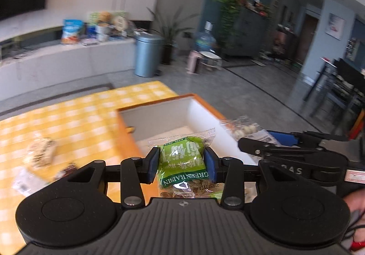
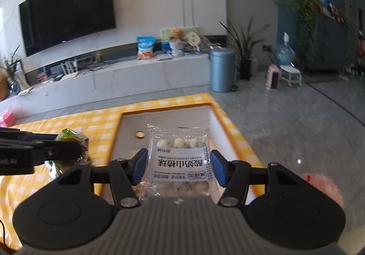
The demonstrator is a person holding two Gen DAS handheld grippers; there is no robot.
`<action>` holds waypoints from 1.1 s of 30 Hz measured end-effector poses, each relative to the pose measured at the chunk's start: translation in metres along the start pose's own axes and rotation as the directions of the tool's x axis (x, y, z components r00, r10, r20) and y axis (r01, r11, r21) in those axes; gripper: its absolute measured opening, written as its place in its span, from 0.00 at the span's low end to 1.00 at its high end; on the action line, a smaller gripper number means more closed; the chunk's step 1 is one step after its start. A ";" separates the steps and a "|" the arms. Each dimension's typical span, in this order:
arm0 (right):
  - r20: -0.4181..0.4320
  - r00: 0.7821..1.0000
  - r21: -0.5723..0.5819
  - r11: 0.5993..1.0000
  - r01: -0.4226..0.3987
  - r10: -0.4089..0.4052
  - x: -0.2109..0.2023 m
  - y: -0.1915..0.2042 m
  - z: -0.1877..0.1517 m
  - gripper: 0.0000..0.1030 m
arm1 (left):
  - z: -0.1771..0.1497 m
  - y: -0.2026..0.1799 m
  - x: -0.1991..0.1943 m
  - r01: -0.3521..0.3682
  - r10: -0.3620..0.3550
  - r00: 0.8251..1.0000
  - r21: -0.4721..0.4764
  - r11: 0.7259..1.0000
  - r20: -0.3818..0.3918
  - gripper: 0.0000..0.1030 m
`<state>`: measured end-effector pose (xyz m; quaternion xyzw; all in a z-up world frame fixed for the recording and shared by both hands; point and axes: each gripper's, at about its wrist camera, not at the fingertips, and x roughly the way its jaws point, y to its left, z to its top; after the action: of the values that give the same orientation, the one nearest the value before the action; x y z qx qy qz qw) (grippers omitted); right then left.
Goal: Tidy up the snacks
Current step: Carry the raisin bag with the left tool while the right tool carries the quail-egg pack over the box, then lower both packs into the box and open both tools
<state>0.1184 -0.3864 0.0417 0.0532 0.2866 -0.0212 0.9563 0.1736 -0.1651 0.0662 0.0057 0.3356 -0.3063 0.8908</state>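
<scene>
A green raisin packet (image 1: 182,159), clear-edged with white lettering, sits clamped in the left tongs (image 1: 181,163) above the white box (image 1: 159,115). One clear packet of white yogurt balls (image 2: 180,163) is gripped by the right tongs (image 2: 179,167). Perhaps two more blurred snacks (image 1: 41,152) lie on the yellow-checked table (image 1: 79,113).

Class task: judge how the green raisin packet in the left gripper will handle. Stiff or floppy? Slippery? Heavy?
The green raisin packet probably flops: its film buckles between the left gripper pads. Its glossy wrapper looks slippery, so it may slide. Small and loosely filled, it seems light.
</scene>
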 end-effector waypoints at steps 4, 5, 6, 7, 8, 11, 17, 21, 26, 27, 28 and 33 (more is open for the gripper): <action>-0.081 0.997 -0.037 0.999 0.010 -0.013 0.020 -0.018 0.007 0.57 | 0.008 -0.004 0.036 0.025 -0.021 0.996 0.046 0.999 -0.083 0.46; -0.103 0.995 -0.048 0.999 0.005 -0.010 0.026 -0.021 0.008 0.57 | 0.006 -0.006 0.044 0.025 -0.019 0.995 0.064 0.998 -0.099 0.46; -0.126 0.992 -0.061 0.998 -0.003 -0.005 0.032 -0.022 0.008 0.57 | 0.006 -0.007 0.052 0.030 -0.021 0.993 0.075 0.997 -0.118 0.46; -0.146 0.989 -0.074 0.997 -0.009 -0.002 0.036 -0.023 0.006 0.57 | 0.005 -0.006 0.057 0.041 -0.031 0.990 0.074 0.996 -0.139 0.46; -0.165 0.986 -0.090 0.996 -0.014 -0.001 0.041 -0.023 0.005 0.57 | 0.004 -0.005 0.062 0.056 -0.046 0.987 0.061 0.997 -0.155 0.46; -0.216 0.976 -0.140 0.990 -0.017 -0.013 0.057 -0.021 0.001 0.57 | 0.003 -0.004 0.071 0.093 -0.086 0.981 0.031 0.995 -0.173 0.46; -0.293 0.954 -0.233 0.972 -0.014 -0.056 0.085 -0.015 -0.006 0.57 | 0.005 -0.004 0.082 0.084 -0.076 0.978 0.031 0.996 -0.196 0.46; -0.321 0.945 -0.250 0.968 -0.019 -0.064 0.098 -0.016 -0.008 0.57 | 0.008 -0.004 0.085 0.087 -0.080 0.977 0.026 0.996 -0.198 0.46; -0.357 0.929 -0.280 0.960 -0.007 -0.098 0.109 -0.014 -0.013 0.58 | 0.011 -0.006 0.086 0.099 -0.092 0.975 0.026 0.995 -0.200 0.46; -0.360 0.928 -0.285 0.959 -0.009 -0.099 0.110 -0.013 -0.013 0.58 | 0.011 -0.007 0.086 0.104 -0.096 0.975 0.028 0.994 -0.200 0.46; -0.361 0.928 -0.283 0.959 -0.011 -0.095 0.109 -0.014 -0.013 0.57 | 0.011 -0.007 0.086 0.108 -0.100 0.974 0.027 0.994 -0.201 0.46; -0.335 0.939 -0.270 0.963 -0.013 -0.082 0.099 -0.019 -0.010 0.60 | 0.015 -0.010 0.091 0.110 -0.105 0.975 0.015 0.994 -0.198 0.46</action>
<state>0.1945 -0.4047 -0.0229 -0.0787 0.4501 0.0104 0.8894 0.2304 -0.2253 0.0252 0.0296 0.4180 -0.3563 0.8351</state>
